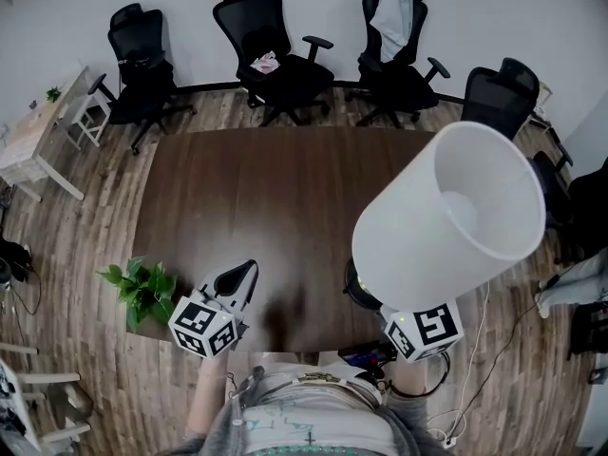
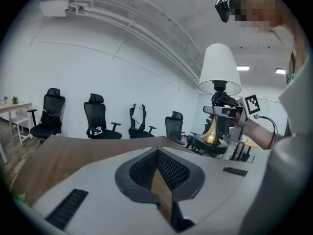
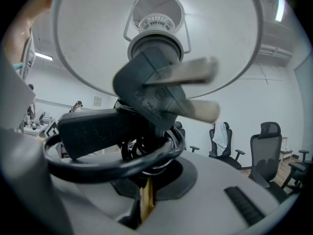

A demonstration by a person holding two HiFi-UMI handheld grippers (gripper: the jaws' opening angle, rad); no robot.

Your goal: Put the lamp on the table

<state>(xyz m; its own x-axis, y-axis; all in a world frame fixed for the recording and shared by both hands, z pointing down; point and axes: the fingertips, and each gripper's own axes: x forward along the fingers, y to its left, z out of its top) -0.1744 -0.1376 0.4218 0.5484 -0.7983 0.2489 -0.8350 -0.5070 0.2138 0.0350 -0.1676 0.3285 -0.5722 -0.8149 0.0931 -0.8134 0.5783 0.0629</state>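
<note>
A lamp with a white shade (image 1: 446,212) and a dark round base (image 1: 359,288) hangs tilted over the near right part of the brown table (image 1: 266,188). My right gripper (image 1: 399,316), mostly hidden under the shade, is shut on the lamp's brass stem (image 3: 145,199). The coiled black cord (image 3: 98,165) and plug (image 3: 195,89) are bundled around the stem below the shade (image 3: 98,43). The left gripper view shows the lamp (image 2: 219,67) upright at the right, with its base (image 2: 210,146) low by the table. My left gripper (image 1: 249,272) is shut and empty over the table's near edge.
Several black office chairs (image 1: 275,50) stand along the table's far side and right. A small green plant (image 1: 142,288) sits at the table's near left corner. A light side table (image 1: 33,141) is at the left. A white cable (image 1: 475,369) lies on the floor at the right.
</note>
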